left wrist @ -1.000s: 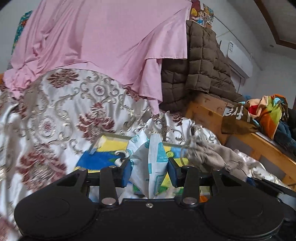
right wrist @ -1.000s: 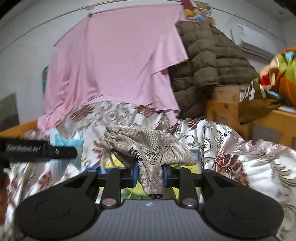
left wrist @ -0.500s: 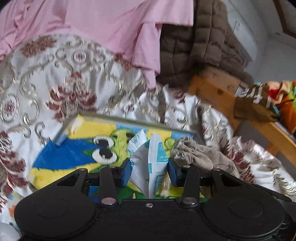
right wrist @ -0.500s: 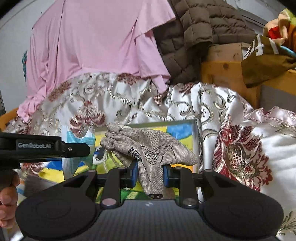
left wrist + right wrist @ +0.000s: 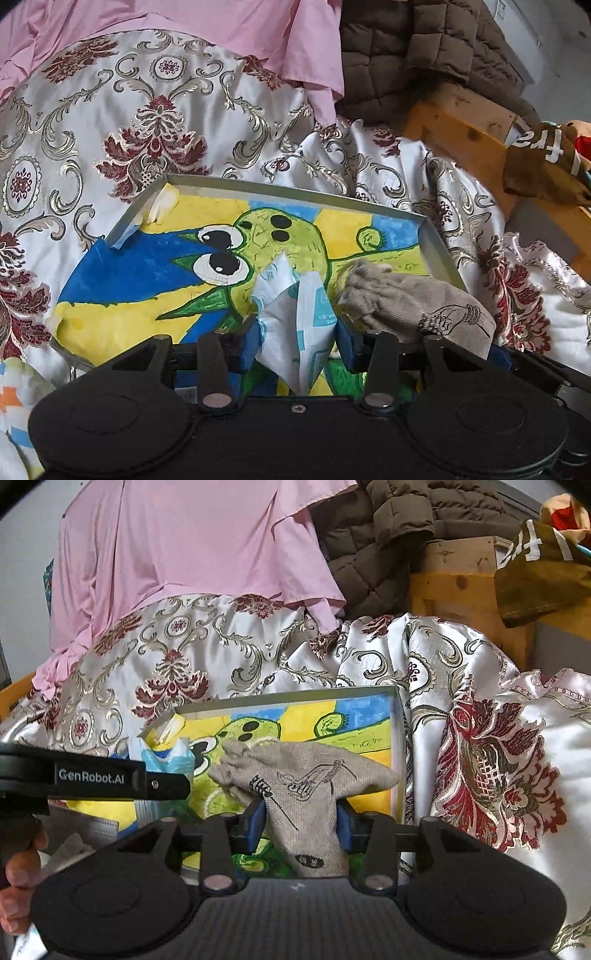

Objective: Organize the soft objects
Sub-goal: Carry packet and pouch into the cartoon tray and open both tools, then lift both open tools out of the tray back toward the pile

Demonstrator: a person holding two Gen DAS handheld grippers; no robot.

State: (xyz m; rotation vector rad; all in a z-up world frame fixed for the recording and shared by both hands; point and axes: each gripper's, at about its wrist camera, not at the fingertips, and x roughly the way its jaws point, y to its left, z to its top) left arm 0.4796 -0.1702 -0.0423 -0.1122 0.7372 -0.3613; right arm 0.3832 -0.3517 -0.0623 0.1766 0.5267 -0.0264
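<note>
A shallow metal tray (image 5: 295, 192) with a green cartoon drawing on its floor lies on the patterned bedspread. My left gripper (image 5: 297, 345) is shut on a white and blue tissue pack (image 5: 295, 317) just above the tray's near part. To its right, my right gripper (image 5: 301, 823) has a grey cloth pouch (image 5: 306, 775) between its jaws, low over the tray (image 5: 288, 698). These jaws are opening, and the pouch still fills the gap and touches both pads. In the left wrist view the pouch (image 5: 417, 302) lies at the tray's right side.
A white satin bedspread (image 5: 155, 122) with red and gold ornament lies under the tray. Behind it hang a pink sheet (image 5: 192, 546) and a brown quilted jacket (image 5: 406, 48). A wooden bed frame (image 5: 458, 122) with a brown bag (image 5: 535, 576) stands at the right. A hand (image 5: 18, 871) holds the left gripper.
Both grippers have come down and forward over the tray, which now fills the lower view. The right jaws have spread wider around the pouch. The left grip on the tissue pack is unchanged.
</note>
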